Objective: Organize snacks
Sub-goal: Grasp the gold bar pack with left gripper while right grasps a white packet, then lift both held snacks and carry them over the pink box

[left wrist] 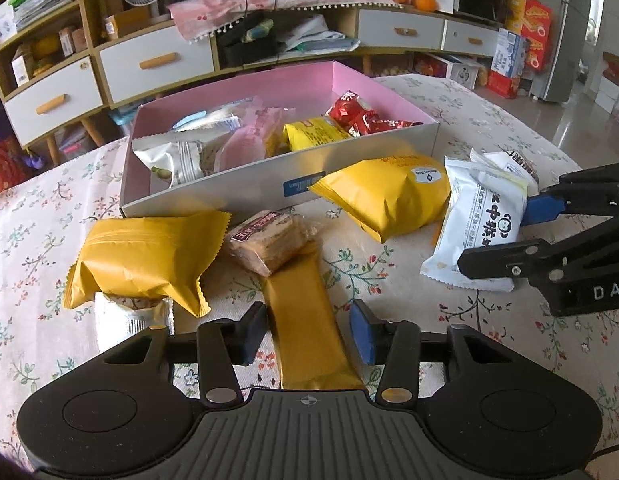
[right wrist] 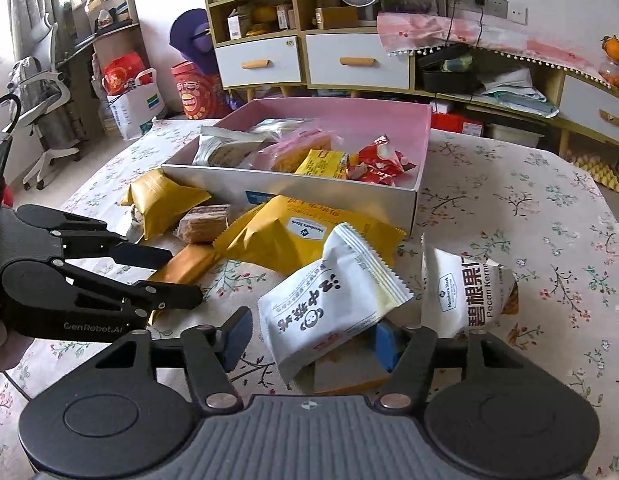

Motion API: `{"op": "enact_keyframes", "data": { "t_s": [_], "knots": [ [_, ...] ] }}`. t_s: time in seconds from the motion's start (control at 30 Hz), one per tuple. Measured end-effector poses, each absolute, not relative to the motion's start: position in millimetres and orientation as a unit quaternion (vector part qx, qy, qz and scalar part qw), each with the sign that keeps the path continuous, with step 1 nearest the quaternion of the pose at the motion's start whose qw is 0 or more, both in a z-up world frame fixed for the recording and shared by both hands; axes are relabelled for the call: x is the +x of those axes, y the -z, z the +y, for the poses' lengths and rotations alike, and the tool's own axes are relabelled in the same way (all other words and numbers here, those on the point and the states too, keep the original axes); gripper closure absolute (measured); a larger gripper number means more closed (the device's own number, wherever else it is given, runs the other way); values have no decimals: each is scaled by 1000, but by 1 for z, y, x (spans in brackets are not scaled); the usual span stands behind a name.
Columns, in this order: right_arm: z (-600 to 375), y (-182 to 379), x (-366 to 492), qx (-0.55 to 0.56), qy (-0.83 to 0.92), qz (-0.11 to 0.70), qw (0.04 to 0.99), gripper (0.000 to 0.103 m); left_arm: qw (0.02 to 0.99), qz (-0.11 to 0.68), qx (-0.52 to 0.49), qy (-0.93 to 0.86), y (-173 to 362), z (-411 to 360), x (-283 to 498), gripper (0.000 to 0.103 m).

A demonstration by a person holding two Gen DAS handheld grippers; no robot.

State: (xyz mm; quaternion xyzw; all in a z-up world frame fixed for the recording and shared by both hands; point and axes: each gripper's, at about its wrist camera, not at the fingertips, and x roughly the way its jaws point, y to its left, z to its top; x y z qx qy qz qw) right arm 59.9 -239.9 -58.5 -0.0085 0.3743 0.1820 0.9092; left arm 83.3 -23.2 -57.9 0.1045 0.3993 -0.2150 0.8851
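A long gold bar packet [left wrist: 305, 312] lies on the floral tablecloth between the fingers of my left gripper [left wrist: 307, 332]. Its pads stand close beside the bar, with a thin gap on the right side, so it is open. My right gripper [right wrist: 313, 340] straddles a white panda-print packet [right wrist: 329, 308] that lies tilted on another packet. The blue pad touches one edge and a small gap shows at the other pad, so it is open too. The pink-lined box [left wrist: 229, 188] behind holds several snacks.
On the cloth lie a yellow bag [left wrist: 389, 196] against the box front, another yellow bag [left wrist: 145, 256] at the left, a clear-wrapped biscuit pack [left wrist: 269, 248] and a white pecan packet [right wrist: 469, 292]. Shelves and drawers stand beyond the table.
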Motion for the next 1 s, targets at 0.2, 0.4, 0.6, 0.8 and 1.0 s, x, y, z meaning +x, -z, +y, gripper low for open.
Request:
{"op": "enact_keyframes", "data": {
  "t_s": [0.2,0.4,0.6,0.8,1.0],
  "knots": [
    [-244,57,63,5,-174,380,908,82,886,397,108,213,57,-26,82,76],
    [-242,54,64,17,-190,387,902,102,884,403,102,214,54,-25,82,76],
    [-236,50,63,11,-203,389,899,103,881,406,97,220,52,-25,80,77],
    [-233,46,62,9,-205,387,899,103,884,399,88,228,42,-23,74,77],
    [-236,39,56,11,-201,384,901,103,888,383,79,240,27,-22,66,77]
  ]
}}
